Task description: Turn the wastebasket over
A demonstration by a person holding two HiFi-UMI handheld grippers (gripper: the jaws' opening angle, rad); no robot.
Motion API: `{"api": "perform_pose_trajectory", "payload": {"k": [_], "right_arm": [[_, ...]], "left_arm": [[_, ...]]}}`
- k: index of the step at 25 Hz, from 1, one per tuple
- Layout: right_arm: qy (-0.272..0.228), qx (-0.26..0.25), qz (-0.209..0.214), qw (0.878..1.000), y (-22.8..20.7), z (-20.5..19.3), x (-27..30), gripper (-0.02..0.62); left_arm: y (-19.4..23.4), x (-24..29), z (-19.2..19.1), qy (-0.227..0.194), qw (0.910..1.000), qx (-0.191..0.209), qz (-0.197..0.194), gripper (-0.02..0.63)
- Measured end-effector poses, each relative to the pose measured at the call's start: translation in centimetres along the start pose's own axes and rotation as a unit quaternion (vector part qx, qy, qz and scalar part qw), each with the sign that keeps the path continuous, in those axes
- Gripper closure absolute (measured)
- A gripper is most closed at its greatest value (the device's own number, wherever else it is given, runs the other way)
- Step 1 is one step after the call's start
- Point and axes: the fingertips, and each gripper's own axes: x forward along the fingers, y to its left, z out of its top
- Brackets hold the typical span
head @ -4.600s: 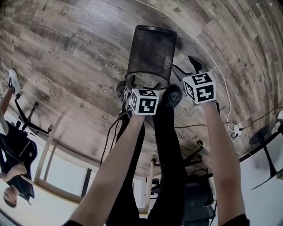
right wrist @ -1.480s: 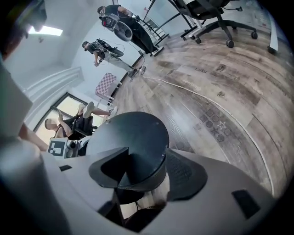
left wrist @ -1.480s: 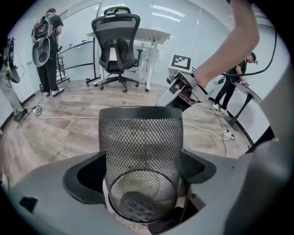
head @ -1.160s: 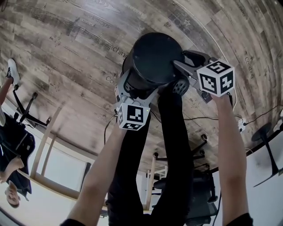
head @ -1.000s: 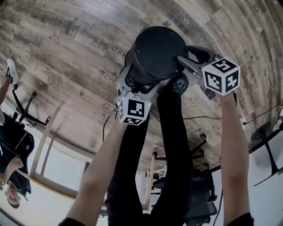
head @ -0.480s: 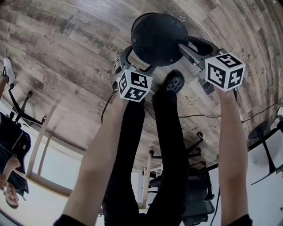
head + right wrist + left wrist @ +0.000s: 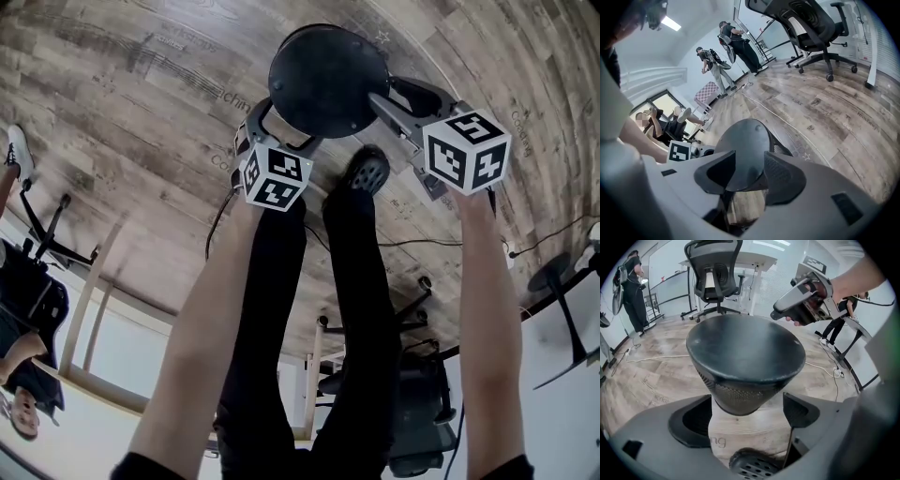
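The black mesh wastebasket (image 7: 328, 80) stands upside down on the wood floor, its solid round base facing up. My right gripper (image 7: 386, 101) reaches in from the right. Its jaws are closing on the edge of that base (image 7: 743, 140), which sits between the pads (image 7: 785, 176). My left gripper (image 7: 281, 131) is at the near left side, lower down and open. In the left gripper view the mesh wall (image 7: 740, 397) sits between its spread fingers (image 7: 691, 420) with a gap on the right. The right gripper (image 7: 801, 301) shows beyond the basket.
My shoe (image 7: 366, 173) is on the floor just in front of the basket. A cable (image 7: 422, 246) runs across the boards to the right. An office chair (image 7: 715, 273) and desks stand behind, and several people (image 7: 733, 47) are further back in the room.
The basket, mouth towards me at first, now has its base up. Over the last second it and both grippers shifted up the head view, and the left gripper sank along its side.
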Motion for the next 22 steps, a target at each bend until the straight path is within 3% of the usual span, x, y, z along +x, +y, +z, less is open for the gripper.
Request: {"api": "perform_pose_trajectory", "payload": {"k": [4, 9, 15, 22], "right_arm": [[0.012, -0.024, 0.001, 1.0, 2.3, 0.6, -1.6, 0.391], [0.013, -0.062, 0.013, 0.998, 6.9, 3.8, -6.8, 0.419], [-0.019, -0.102, 0.018, 0.994, 13.5, 9.8, -16.4, 0.428], [-0.072, -0.143, -0.018, 0.987, 20.4, 14.1, -28.8, 0.463]], "left_arm": [[0.0, -2.3, -2.2, 0.042, 0.9991, -0.003, -0.011, 0.112], [-0.5, -9.8, 0.0, 0.032, 0.9994, 0.001, -0.017, 0.112], [-1.9, -20.6, 8.8, -0.046, 0.9985, -0.03, -0.002, 0.114], [-6.7, -33.4, 20.1, -0.156, 0.9855, -0.068, -0.004, 0.114]]}}
